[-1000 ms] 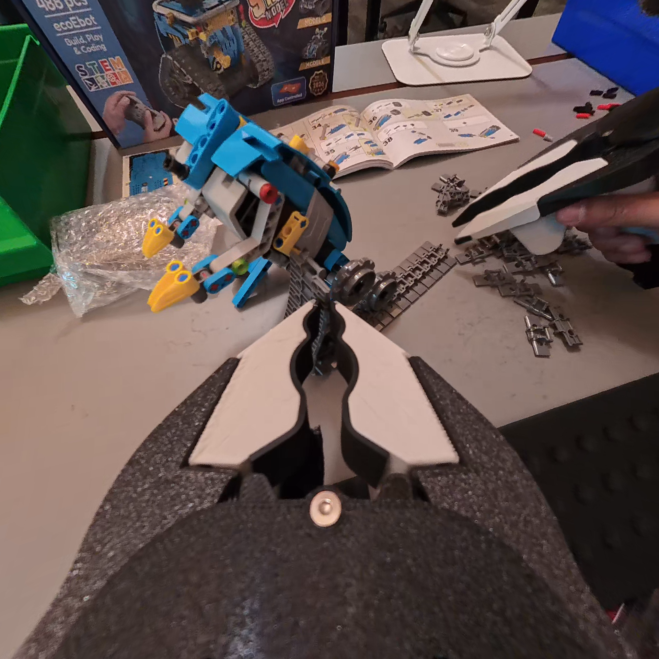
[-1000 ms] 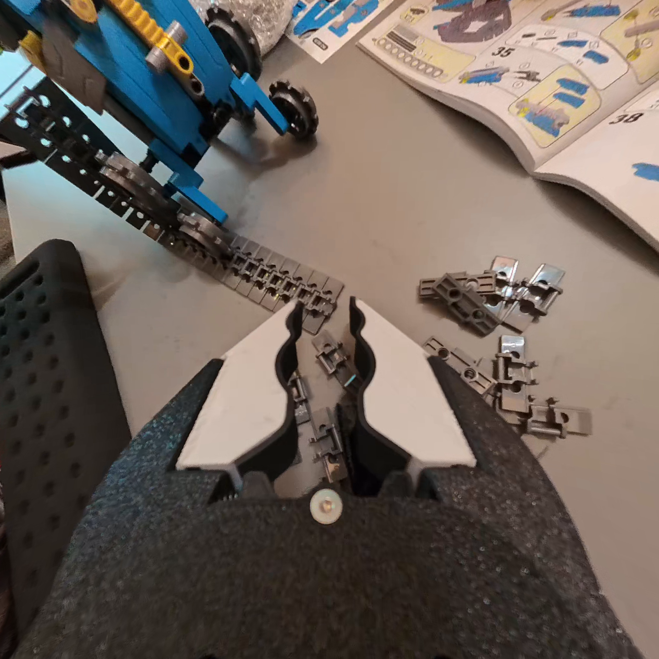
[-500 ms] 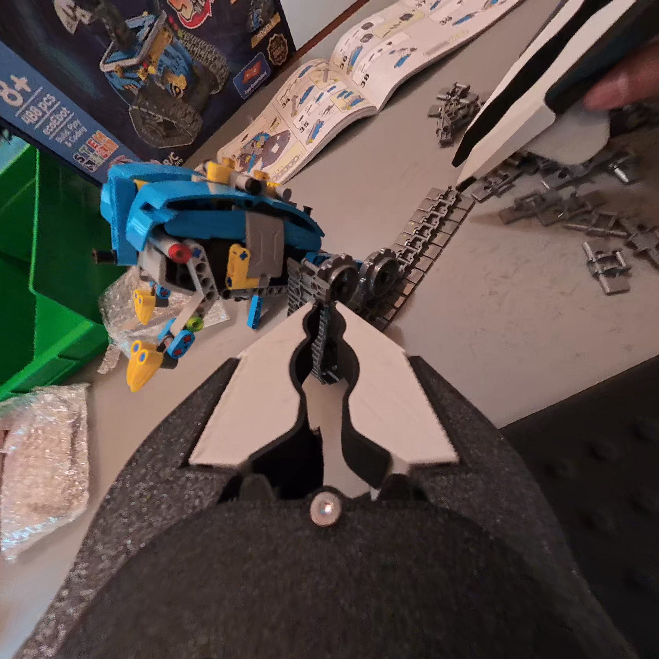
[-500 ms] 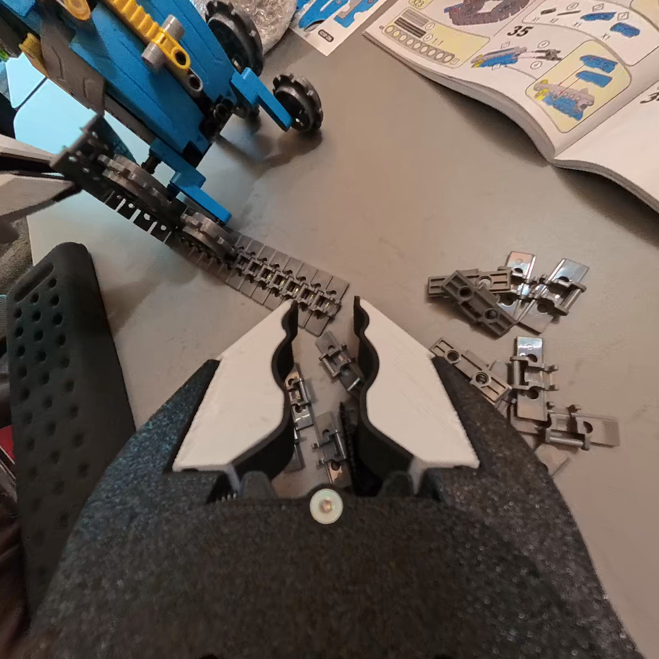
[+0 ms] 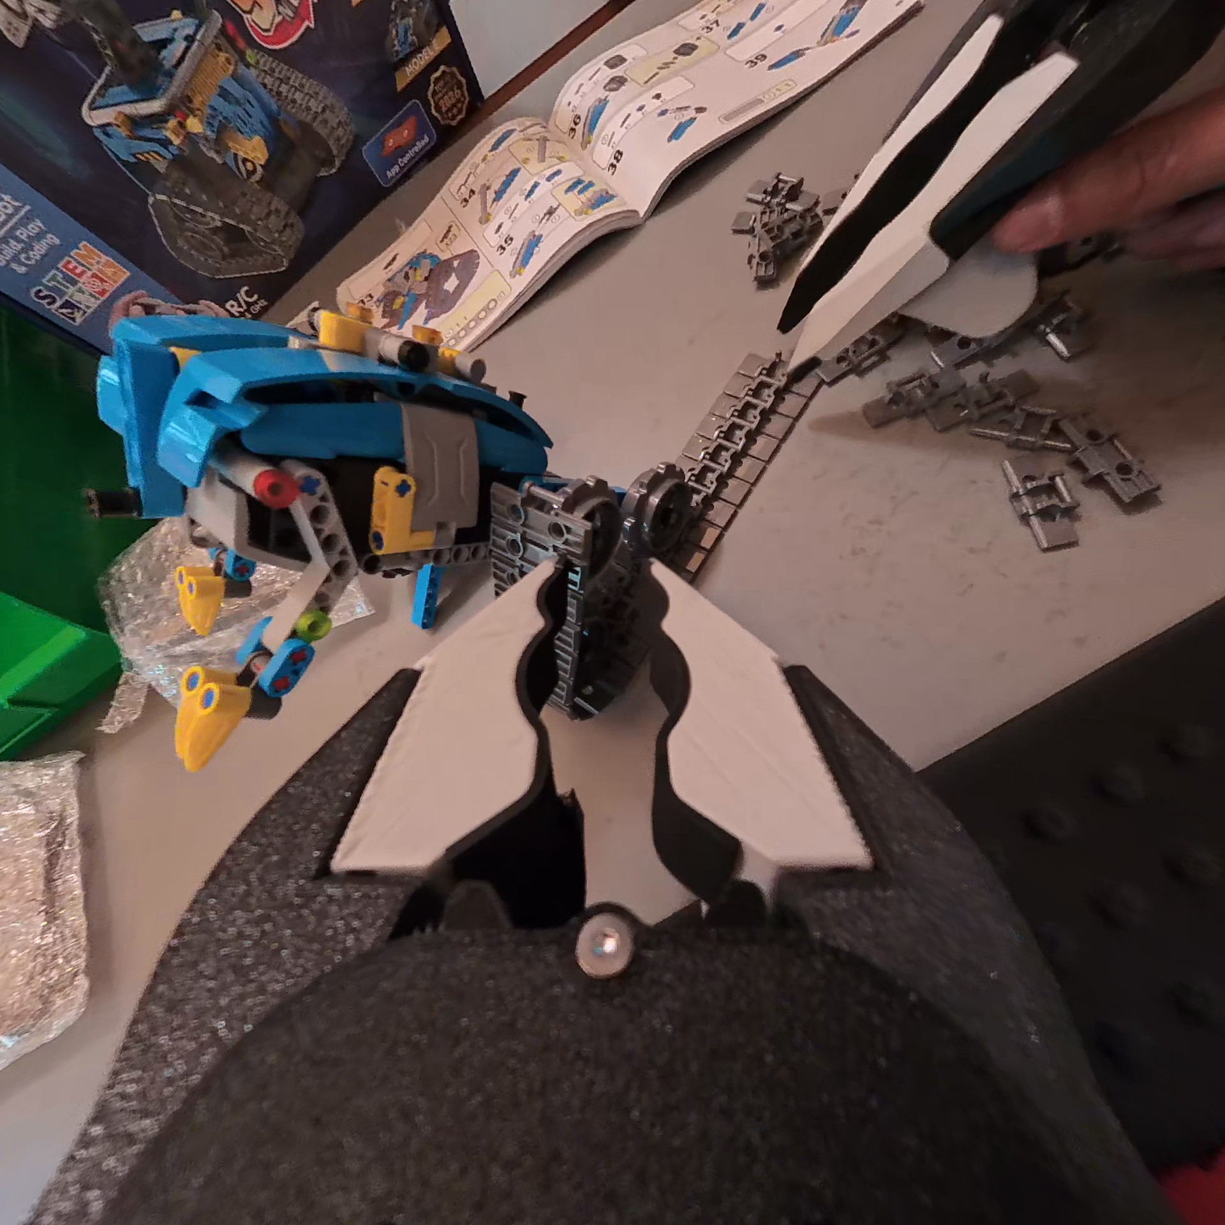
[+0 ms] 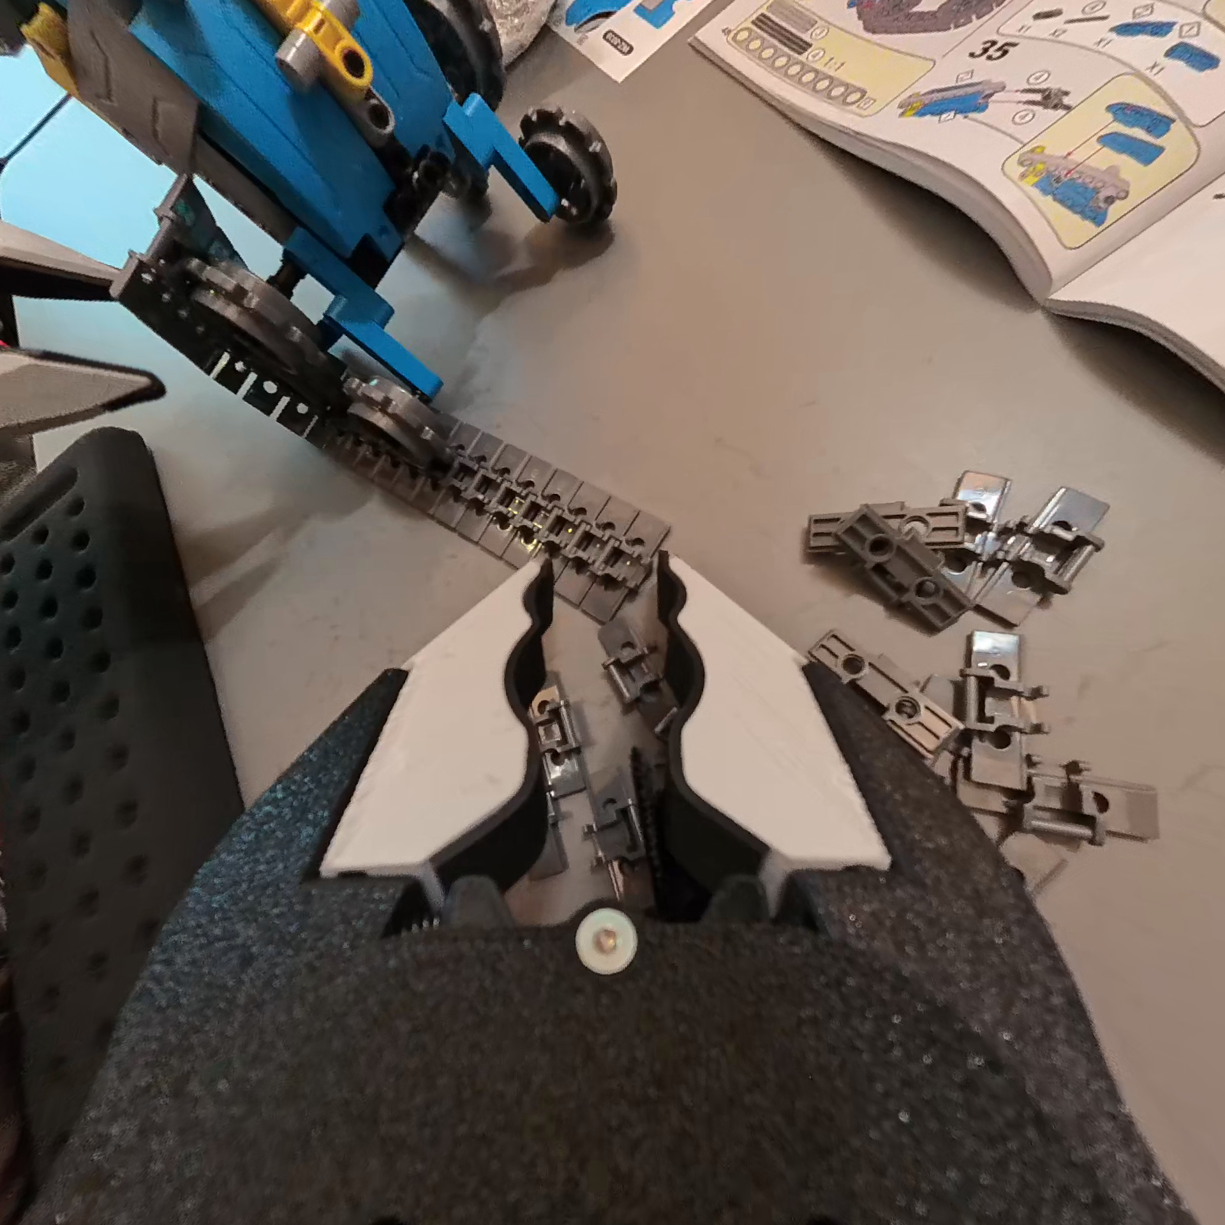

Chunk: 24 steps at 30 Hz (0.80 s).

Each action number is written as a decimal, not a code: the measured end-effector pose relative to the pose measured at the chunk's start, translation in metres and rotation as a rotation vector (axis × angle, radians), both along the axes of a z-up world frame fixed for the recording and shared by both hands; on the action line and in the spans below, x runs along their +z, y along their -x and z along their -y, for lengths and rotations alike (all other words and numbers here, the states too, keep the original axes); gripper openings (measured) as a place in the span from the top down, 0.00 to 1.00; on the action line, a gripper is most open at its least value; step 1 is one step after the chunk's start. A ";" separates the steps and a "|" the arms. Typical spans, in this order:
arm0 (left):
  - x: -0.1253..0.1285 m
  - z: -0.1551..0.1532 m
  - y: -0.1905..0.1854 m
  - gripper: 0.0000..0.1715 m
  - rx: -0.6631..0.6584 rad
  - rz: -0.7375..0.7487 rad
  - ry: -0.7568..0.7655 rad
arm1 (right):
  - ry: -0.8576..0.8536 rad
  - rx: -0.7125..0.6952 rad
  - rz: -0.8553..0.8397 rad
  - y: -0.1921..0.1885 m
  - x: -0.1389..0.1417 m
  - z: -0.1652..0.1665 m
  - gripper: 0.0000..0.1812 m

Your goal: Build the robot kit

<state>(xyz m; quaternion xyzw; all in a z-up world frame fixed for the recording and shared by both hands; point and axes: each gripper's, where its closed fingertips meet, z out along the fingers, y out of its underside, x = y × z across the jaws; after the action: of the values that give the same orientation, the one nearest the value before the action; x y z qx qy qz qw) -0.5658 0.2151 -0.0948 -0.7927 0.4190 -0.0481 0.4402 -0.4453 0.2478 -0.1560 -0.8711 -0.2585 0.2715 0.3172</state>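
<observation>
A blue, yellow and grey toy brick robot model stands tilted on the grey table; it also shows in the right wrist view. A grey track strip runs from its toothed wheels across the table. My left gripper is partly open, with the raised end of the track between its fingers. My right gripper is open and empty, its tips at the free end of the strip, over loose grey track links. It shows in the left wrist view, held by a hand.
An open instruction booklet lies behind the model, with the kit's box beyond. A green bin and bubble wrap are on the left. A black perforated mat lies along the table's near edge. More links lie scattered on the right.
My left gripper's fingers have spread apart around the track end, and its view has rolled and moved closer to the model. My right gripper has edged forward to the strip's free end.
</observation>
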 end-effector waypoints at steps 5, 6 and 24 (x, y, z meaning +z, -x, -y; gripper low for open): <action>0.000 0.001 0.002 0.86 -0.008 0.044 0.024 | 0.005 0.028 -0.022 -0.001 0.006 0.003 0.79; 0.000 0.001 0.004 0.84 -0.004 0.049 0.025 | 0.020 0.058 -0.030 0.003 0.006 0.007 0.76; 0.013 0.013 -0.022 0.81 -0.172 0.128 0.025 | 0.043 0.005 0.109 0.001 -0.011 -0.003 0.82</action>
<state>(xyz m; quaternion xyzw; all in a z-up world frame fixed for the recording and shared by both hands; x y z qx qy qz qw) -0.5436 0.2025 -0.0817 -0.7546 0.4560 -0.1413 0.4502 -0.4462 0.2505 -0.1668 -0.8906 -0.2716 0.2297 0.2833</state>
